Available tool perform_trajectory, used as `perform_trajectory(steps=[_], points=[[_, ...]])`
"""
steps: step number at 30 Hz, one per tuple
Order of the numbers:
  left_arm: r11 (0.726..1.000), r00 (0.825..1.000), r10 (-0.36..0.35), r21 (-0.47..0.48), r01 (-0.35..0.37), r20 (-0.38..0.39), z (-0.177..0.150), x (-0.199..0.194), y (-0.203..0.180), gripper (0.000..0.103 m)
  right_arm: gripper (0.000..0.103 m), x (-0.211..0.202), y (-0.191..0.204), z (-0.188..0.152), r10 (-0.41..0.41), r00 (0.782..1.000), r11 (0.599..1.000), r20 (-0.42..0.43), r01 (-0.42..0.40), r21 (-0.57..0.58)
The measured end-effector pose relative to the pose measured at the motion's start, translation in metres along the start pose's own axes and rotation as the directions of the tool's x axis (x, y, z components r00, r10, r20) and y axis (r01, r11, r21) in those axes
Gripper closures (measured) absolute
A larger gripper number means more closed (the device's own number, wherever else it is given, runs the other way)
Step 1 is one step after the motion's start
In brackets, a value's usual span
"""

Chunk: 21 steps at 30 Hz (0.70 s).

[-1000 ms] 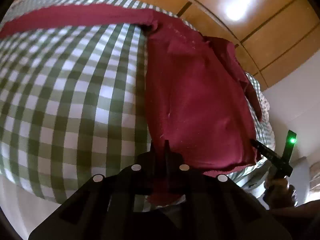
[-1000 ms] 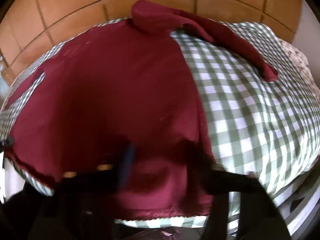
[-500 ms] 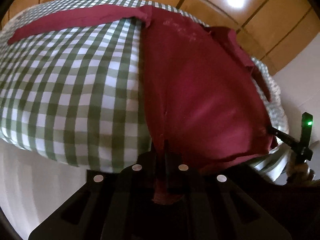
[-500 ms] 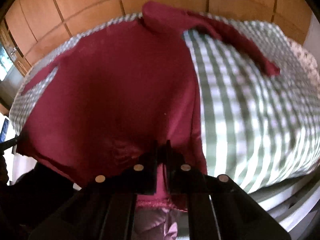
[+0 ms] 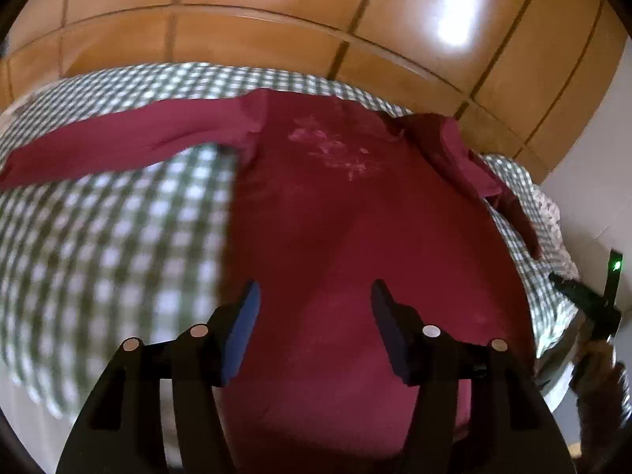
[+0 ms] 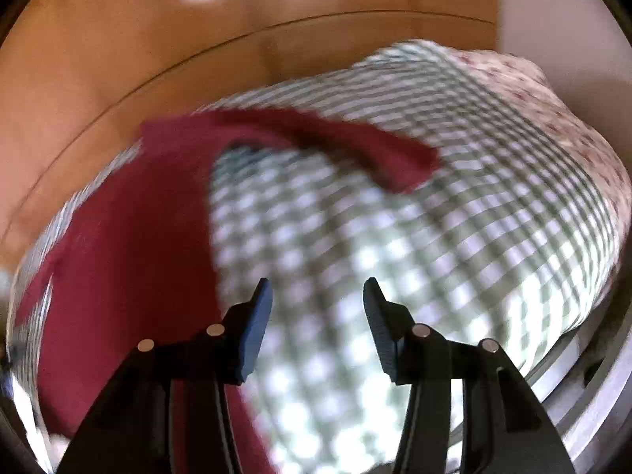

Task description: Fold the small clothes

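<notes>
Both tools have just been opening, and nothing sits between their fingers. Low in the left wrist picture, the left tool (image 5: 314, 326) has its two dark fingers spread apart. It hangs over the red shirt (image 5: 355, 245) and does not touch it. Low in the right wrist picture, the right tool (image 6: 316, 326) is spread apart too. Only the checked cloth shows in its gap. The right tool also peeks in at the right edge of the left wrist picture (image 5: 584, 300), with a small green light on it and a hand (image 5: 600, 367) under it.

The red shirt lies flat on a bed (image 5: 98, 245) with a green and white checked cover. In the left wrist picture the shirt fills the middle and the bottom. One long sleeve (image 5: 130, 142) runs out to the upper left. The other sleeve (image 5: 474, 166) is bunched at the upper right. A faint pale print (image 5: 331, 146) is on the chest.

In the right wrist picture, which is blurry, the shirt (image 6: 126, 260) is on the left side, and one sleeve (image 6: 355, 146) bends across the checked cover toward the upper right. A flowery cloth (image 6: 553, 91) lies at the far right of the bed.

Behind the bed stands a shiny brown wooden wall (image 5: 276, 12).
</notes>
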<state>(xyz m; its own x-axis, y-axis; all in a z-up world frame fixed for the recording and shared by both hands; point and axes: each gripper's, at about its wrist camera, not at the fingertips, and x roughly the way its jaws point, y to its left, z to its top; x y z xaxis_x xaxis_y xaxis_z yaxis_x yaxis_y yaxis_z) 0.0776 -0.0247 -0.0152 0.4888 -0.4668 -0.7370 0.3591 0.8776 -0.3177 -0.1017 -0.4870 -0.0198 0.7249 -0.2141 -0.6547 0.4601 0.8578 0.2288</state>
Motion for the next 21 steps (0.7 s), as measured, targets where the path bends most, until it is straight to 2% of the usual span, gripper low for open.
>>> perform_trajectory(steps=[1, 5, 8, 10, 11, 14, 17, 21], points=[[1.000, 1.000, -0.009, 0.008, 0.009, -0.012, 0.003, 0.010, -0.006, 0.045, 0.054, 0.010, -0.009, 0.011, -0.058, 0.998, 0.998, 0.031, 0.058, 0.023], [1.000, 0.998, 0.002, 0.021, 0.000, -0.058, 0.008, 0.046, -0.020, 0.045, 0.050, 0.043, -0.011, 0.037, -0.147, 0.988, 0.987, 0.042, 0.149, -0.057], [0.998, 0.997, 0.056, 0.046, -0.053, -0.053, 0.009, 0.062, -0.022, 0.045, 0.052, 0.071, -0.011, 0.050, -0.207, 0.977, 0.973, 0.045, 0.210, -0.094], [0.996, 0.996, 0.070, 0.054, -0.068, -0.054, 0.010, 0.069, -0.021, 0.045, 0.070, 0.091, -0.018, 0.059, -0.224, 0.974, 0.970, 0.015, 0.225, -0.088], [0.995, 0.995, 0.084, 0.060, -0.080, -0.053, 0.010, 0.072, -0.019, 0.045, 0.089, 0.098, -0.022, 0.064, -0.225, 0.974, 0.971, -0.011, 0.223, -0.083], [0.991, 0.993, 0.109, 0.082, -0.105, -0.046, 0.009, 0.078, -0.015, 0.044, 0.094, 0.088, -0.030, 0.071, -0.218, 0.976, 0.973, 0.018, 0.218, -0.080], [0.991, 0.995, 0.097, 0.094, -0.093, -0.036, 0.007, 0.082, -0.015, 0.036, 0.095, 0.059, -0.030, 0.087, -0.209, 0.974, 0.971, 0.087, 0.217, -0.102], [0.984, 0.993, 0.115, 0.139, -0.112, -0.019, 0.004, 0.089, -0.023, 0.027, 0.095, 0.035, -0.036, 0.118, -0.289, 0.941, 0.943, 0.174, 0.311, -0.119]])
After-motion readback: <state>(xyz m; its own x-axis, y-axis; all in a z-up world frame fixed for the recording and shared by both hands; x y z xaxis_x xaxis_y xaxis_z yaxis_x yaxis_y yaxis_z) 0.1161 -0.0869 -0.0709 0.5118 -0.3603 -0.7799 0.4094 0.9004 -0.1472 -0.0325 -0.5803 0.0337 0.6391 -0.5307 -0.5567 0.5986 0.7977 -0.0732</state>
